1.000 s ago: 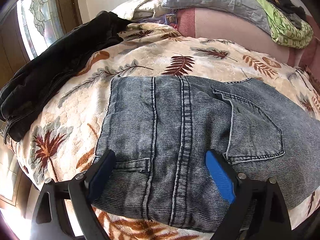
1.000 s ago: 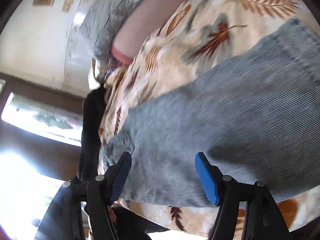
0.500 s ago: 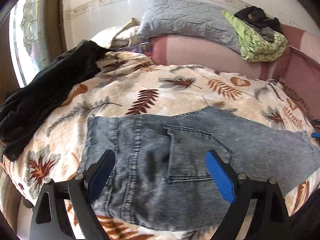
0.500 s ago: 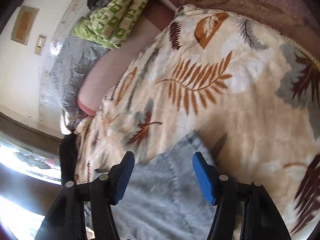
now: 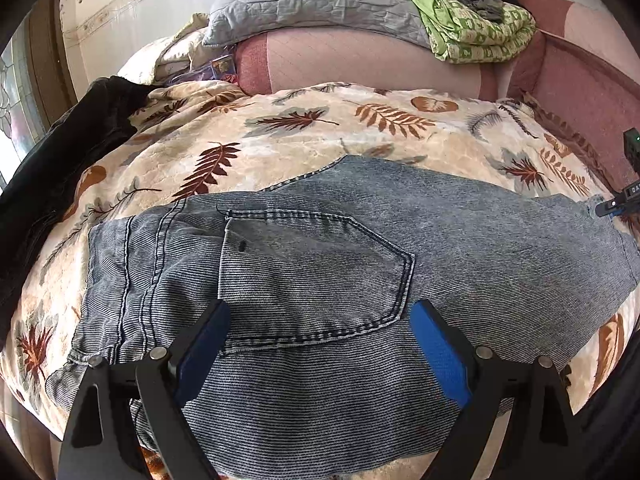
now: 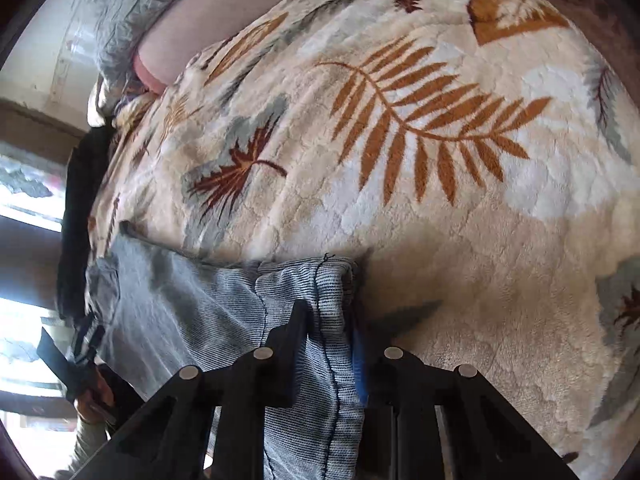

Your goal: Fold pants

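right tongs have just closed on the jeans' hem, while left tongs hang wide above the back pocket

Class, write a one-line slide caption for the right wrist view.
Right gripper has just closed on the hem of the grey jeans, which lie on the leaf-print blanket.

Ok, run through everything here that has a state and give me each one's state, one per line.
Jeans: spread flat on the blanket, back pocket up, hem end pinched.
Right gripper: jaws just closed, shut on the jeans hem.
Left gripper: open, above the waist end, holding nothing.
Black garment: bunched at the bed's edge.
Green blanket: folded.
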Tool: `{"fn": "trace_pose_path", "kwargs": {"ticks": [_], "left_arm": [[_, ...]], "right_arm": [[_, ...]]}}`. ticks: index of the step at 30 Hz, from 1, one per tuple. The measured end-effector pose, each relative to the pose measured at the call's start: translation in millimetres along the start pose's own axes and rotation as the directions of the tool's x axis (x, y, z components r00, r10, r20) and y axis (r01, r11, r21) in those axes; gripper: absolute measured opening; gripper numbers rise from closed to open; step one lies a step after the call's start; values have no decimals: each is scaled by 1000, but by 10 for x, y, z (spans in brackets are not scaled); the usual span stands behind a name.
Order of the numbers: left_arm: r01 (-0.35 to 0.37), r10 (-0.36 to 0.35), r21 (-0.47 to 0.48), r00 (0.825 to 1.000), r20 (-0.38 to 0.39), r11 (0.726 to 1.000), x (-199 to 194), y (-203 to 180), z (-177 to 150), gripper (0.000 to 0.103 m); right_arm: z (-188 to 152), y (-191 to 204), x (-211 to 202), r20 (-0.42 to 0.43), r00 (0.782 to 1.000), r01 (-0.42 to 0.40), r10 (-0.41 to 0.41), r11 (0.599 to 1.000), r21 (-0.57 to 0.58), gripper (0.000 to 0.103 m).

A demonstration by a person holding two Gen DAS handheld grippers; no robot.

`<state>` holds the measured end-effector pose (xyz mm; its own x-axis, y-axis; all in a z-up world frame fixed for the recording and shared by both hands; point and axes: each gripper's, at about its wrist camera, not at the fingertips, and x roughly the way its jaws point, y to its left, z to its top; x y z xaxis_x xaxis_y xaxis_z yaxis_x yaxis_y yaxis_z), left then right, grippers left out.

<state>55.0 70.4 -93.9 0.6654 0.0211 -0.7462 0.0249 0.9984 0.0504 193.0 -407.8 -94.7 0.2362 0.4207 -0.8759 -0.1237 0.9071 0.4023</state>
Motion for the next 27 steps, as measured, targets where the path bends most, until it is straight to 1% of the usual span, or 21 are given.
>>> {"fn": "trace_pose_path", "kwargs": {"ticks": [1, 2, 4, 5, 7, 9, 10, 12, 13, 14, 15, 16, 18, 19, 20, 21, 22, 23, 24, 26, 27], "left_arm": [[-1, 1, 0, 1000, 0, 1000, 8, -4, -3, 92], [-4, 4, 0, 1000, 2, 1000, 10, -9, -1, 92], [-2, 2, -1, 1000, 5, 1000, 9, -18, 9, 92], [-1, 1, -4, 1000, 7, 1000, 17, -26, 19, 92], [2, -2, -8, 1000, 10, 1000, 33, -54, 29, 92], [4, -4, -3, 1000, 10, 1000, 47, -102, 41, 92], [4, -4, 2, 1000, 13, 1000, 35, -126, 45, 92], [17, -17, 10, 999, 30, 1000, -20, -166, 62, 92], [25, -25, 11, 999, 44, 1000, -56, -181, 77, 92], [32, -32, 12, 998, 55, 999, -84, -195, 97, 92], [39, -40, 9, 997, 62, 999, -105, -216, 120, 92], [51, -51, 4, 996, 68, 999, -119, -232, 143, 92], [88, -87, -9, 994, 67, 996, -120, -286, 187, 92], [107, -106, -11, 992, 67, 994, -116, -325, 203, 92], [117, -116, -8, 991, 69, 993, -111, -378, 213, 92], [125, -125, 0, 990, 68, 992, -106, -434, 224, 92], [135, -136, 7, 989, 62, 991, -94, -490, 237, 92], [149, -149, 12, 988, 49, 989, -77, -548, 253, 92], [163, -163, 18, 986, 29, 986, -57, -605, 268, 92], [176, -176, 33, 984, 5, 984, -47, -721, 297, 92], [178, -179, 38, 984, 11, 983, -66, -772, 315, 92]], "right_arm": [[-1, 72, -81, 36, 998, 48, -47, 998, -28, 19], [0, 139, -195, 90, 992, 99, -94, 994, -48, 19], [11, 234, -400, 185, 973, 149, -136, 987, -55, 17], [1, 250, -433, 208, 962, 192, -176, 980, -55, 8], [-7, 155, -242, 168, 965, 204, -199, 979, -13, 8], [-39, 48, 51, 119, 970, 212, -213, 977, 23, 15], [-81, 9, 34, 165, 966, 196, -199, 980, 35, 17], [-156, -121, -150, 220, 967, 103, -133, 985, 141, 25], [-223, -163, -288, 251, 961, 70, -117, 980, 188, 32], [-308, -165, -443, 284, 951, 61, -122, 975, 215, 34], [-410, -139, -595, 314, 943, 34, -106, 973, 227, 34], [-519, -109, -720, 339, 940, -35, -44, 974, 224, 35], [-765, -28, -859, 372, 923, -194, 97, 953, 234, 45], [-866, 36, -831, 378, 912, -266, 162, 934, 240, 59], [-971, 59, -765, 376, 902, -320, 213, 914, 250, 69], [-1040, 108, -623, 352, 906, -338, 235, 901, 271, 71], [-1104, 85, -453, 308, 925, -318, 224, 898, 303, 71], [-1158, 27, -252, 257, 948, -273, 189, 897, 347, 70], [-1204, -48, -106, 248, 948, -287, 202, 878, 382, 69], [-1275, -95, -227, 338, 913, -363, 230, 834, 416, 68], [-1314, -74, -364, 395, 887, -400, 237, 822, 406, 68]]}}
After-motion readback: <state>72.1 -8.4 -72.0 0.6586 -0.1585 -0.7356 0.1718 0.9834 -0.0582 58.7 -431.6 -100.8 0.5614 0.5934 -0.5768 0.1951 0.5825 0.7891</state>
